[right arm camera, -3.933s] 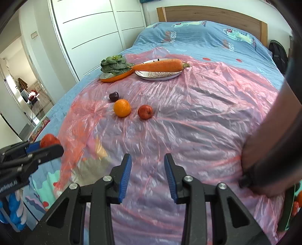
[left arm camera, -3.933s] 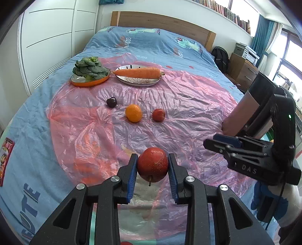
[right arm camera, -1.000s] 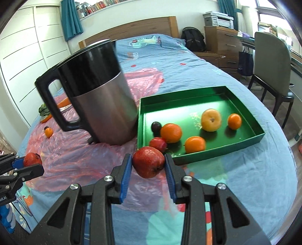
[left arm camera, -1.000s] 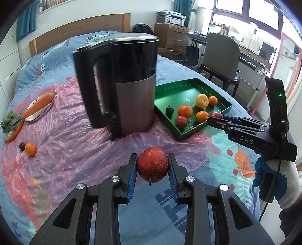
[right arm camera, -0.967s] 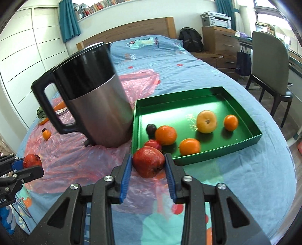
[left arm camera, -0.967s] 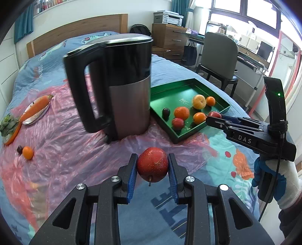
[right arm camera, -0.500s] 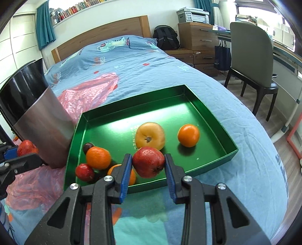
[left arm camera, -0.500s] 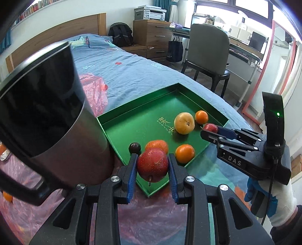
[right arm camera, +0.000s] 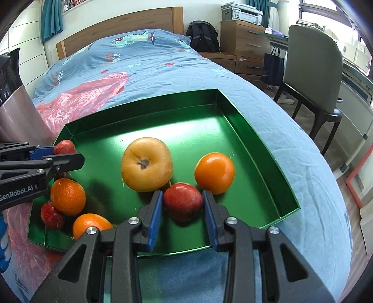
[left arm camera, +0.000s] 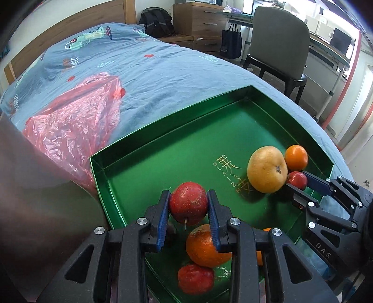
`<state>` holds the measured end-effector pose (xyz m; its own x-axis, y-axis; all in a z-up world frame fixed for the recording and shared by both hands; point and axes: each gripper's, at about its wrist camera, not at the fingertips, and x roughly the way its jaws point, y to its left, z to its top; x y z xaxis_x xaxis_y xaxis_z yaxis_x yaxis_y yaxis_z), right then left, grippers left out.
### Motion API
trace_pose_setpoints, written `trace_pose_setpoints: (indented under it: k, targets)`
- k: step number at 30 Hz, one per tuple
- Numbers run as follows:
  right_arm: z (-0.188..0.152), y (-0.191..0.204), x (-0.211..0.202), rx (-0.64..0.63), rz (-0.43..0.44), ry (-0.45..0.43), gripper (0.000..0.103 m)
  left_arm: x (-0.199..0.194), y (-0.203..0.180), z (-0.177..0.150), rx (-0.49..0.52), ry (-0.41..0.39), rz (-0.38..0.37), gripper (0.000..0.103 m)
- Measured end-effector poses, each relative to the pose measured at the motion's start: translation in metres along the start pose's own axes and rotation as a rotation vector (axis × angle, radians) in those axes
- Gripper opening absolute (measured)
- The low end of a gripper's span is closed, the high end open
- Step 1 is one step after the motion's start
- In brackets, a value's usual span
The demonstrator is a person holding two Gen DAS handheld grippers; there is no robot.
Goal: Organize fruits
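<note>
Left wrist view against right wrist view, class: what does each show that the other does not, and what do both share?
Only the left wrist view shows the gold lettering on the tray floor. Only the right wrist view shows the printer on the dresser. Both show the green tray, the yellow apple, and each gripper shut on a red apple: left gripper, right gripper.

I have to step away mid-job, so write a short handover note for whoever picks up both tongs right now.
Left tongs: shut on a red apple, over the near left part of the green tray.
Right tongs: shut on a second red apple, low in the tray between the yellow apple and an orange.
Done: several fruits lie in the tray.
Left: release both apples there. Any fruit outside the tray is out of view.
</note>
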<state>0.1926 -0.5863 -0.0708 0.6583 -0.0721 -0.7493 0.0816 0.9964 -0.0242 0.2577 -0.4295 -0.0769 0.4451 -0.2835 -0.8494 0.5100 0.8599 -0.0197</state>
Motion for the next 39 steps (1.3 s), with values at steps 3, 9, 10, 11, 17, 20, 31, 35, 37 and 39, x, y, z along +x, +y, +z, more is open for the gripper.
trace_pose_setpoints:
  k: [3,9,10,11,17,20,31,35,37,39]
  targets:
    - [0.0,0.001,0.003,-0.004,-0.001,-0.005,0.055,0.011,0.001,-0.002,0.006,0.018,0.011,0.027]
    - [0.0,0.0,0.002,0.0,0.0,-0.007,0.056,0.013,-0.001,0.0,0.018,0.027,0.021,0.027]
    - [0.0,0.0,0.001,0.002,0.003,-0.008,0.056,0.012,-0.001,0.0,0.02,0.025,0.024,0.027]
    - [-0.001,-0.001,0.0,0.005,0.004,-0.01,0.056,0.011,-0.001,0.001,0.02,0.021,0.028,0.027]
    - [-0.003,-0.01,-0.014,0.054,0.009,-0.042,0.094,0.001,-0.001,0.002,0.025,-0.01,0.056,0.03]
    - [-0.003,-0.014,-0.024,0.073,0.013,-0.06,0.103,-0.01,-0.001,0.001,0.025,-0.032,0.06,0.036]
    - [-0.011,-0.015,-0.073,0.192,0.052,-0.113,0.103,-0.068,-0.005,-0.014,0.03,-0.097,0.037,0.044]
    - [-0.024,-0.009,-0.087,0.221,0.072,-0.09,0.103,-0.091,-0.005,-0.029,0.038,-0.113,0.031,0.045]
    - [-0.031,-0.003,-0.096,0.224,0.086,-0.086,0.103,-0.104,-0.004,-0.038,0.044,-0.122,0.033,0.046]
    - [-0.038,0.002,-0.106,0.237,0.109,-0.093,0.103,-0.116,-0.002,-0.047,0.043,-0.129,0.032,0.049]
